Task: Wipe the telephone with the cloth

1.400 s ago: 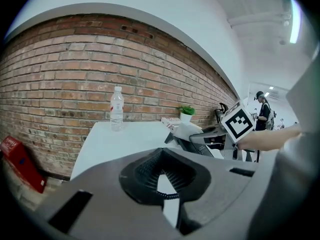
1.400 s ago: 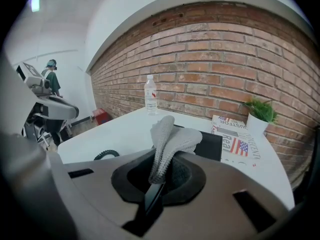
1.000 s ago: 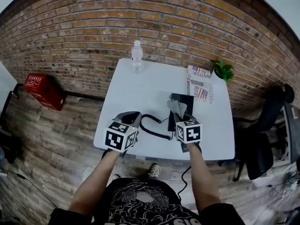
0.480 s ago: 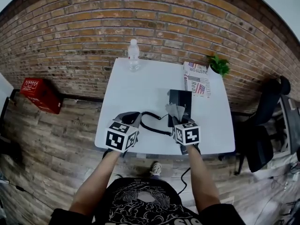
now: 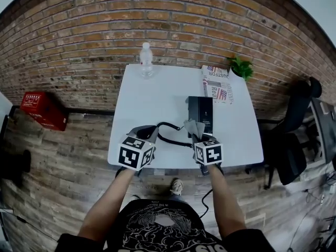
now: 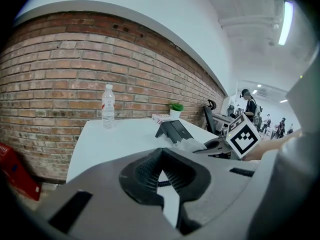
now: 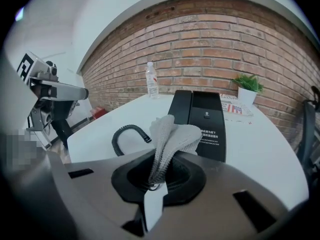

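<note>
The black telephone [image 5: 202,112] lies right of the white table's middle, and its coiled cord [image 5: 167,135] loops toward the front edge. My right gripper [image 5: 197,134] is shut on a light grey cloth [image 5: 195,126]. It hovers just in front of the telephone's near end. In the right gripper view the cloth [image 7: 167,139] sticks up out of the jaws, in front of the telephone [image 7: 207,119] and the cord [image 7: 127,131]. My left gripper [image 5: 148,130] is over the front left of the table, beside the cord loop. Its pads [image 6: 150,171] meet at the tips with nothing between them.
A clear water bottle [image 5: 146,60] stands at the table's far left edge. A folded newspaper [image 5: 217,84] and a small potted plant [image 5: 240,66] are at the far right. A brick wall runs behind the table [image 5: 142,98]. A black office chair [image 5: 294,140] stands right, a red crate [image 5: 44,109] left.
My right gripper has drawn back slightly from the telephone toward the front edge, still holding the cloth. The left gripper has barely moved. The head view has shifted a little.
</note>
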